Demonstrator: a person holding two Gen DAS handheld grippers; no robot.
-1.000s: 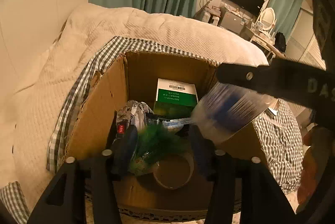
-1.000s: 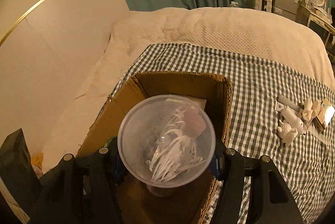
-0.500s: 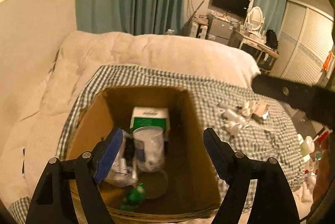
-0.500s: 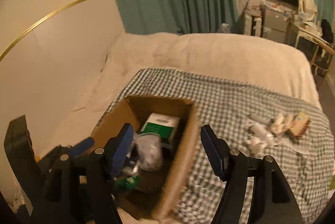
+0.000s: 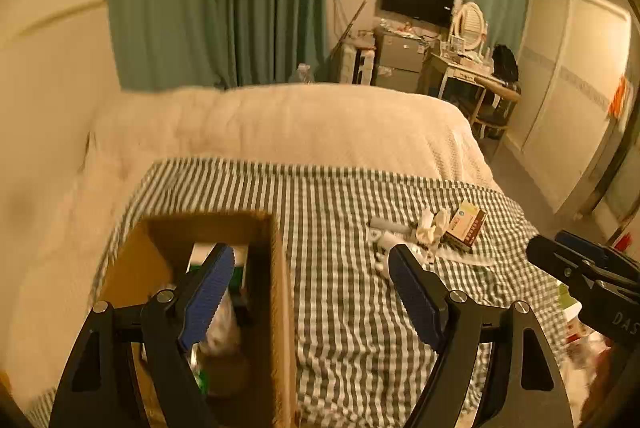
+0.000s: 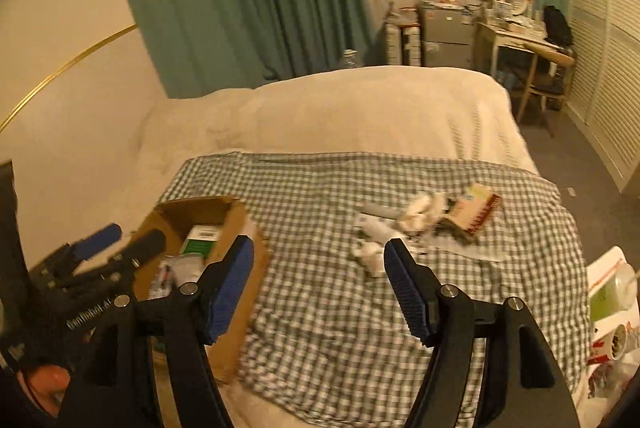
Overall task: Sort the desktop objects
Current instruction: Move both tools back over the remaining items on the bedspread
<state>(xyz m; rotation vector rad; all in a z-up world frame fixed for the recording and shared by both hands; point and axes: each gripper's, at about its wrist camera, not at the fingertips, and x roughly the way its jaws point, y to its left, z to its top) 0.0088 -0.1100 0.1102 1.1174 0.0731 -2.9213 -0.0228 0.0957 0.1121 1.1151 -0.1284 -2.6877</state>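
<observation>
A cardboard box [image 5: 276,308] stands on the checked cloth at the left, shown also in the right wrist view [image 6: 236,224]. Inside lie a green-and-white carton [image 6: 202,236] and a clear plastic cup [image 5: 220,328]. Further right on the cloth is a small pile: white tubes [image 5: 386,228], crumpled white bits [image 6: 420,206] and a red-and-white carton [image 5: 466,224]. My left gripper [image 5: 310,256] is open and empty, above the box's right wall. My right gripper [image 6: 317,246] is open and empty between box and pile. Each gripper also shows in the other's view: the right [image 5: 550,244], the left [image 6: 134,236].
The checked cloth [image 6: 340,308] covers the near part of a bed with a cream duvet [image 5: 280,124]. A side surface with a green bottle and cups [image 6: 612,292] stands at the right edge. Green curtains, a desk and a screen are far behind.
The right gripper let go of the clear cup, which now sits in the box. The left gripper's jaws widened. Both grippers rose and swung right, away from the box toward the pile.
</observation>
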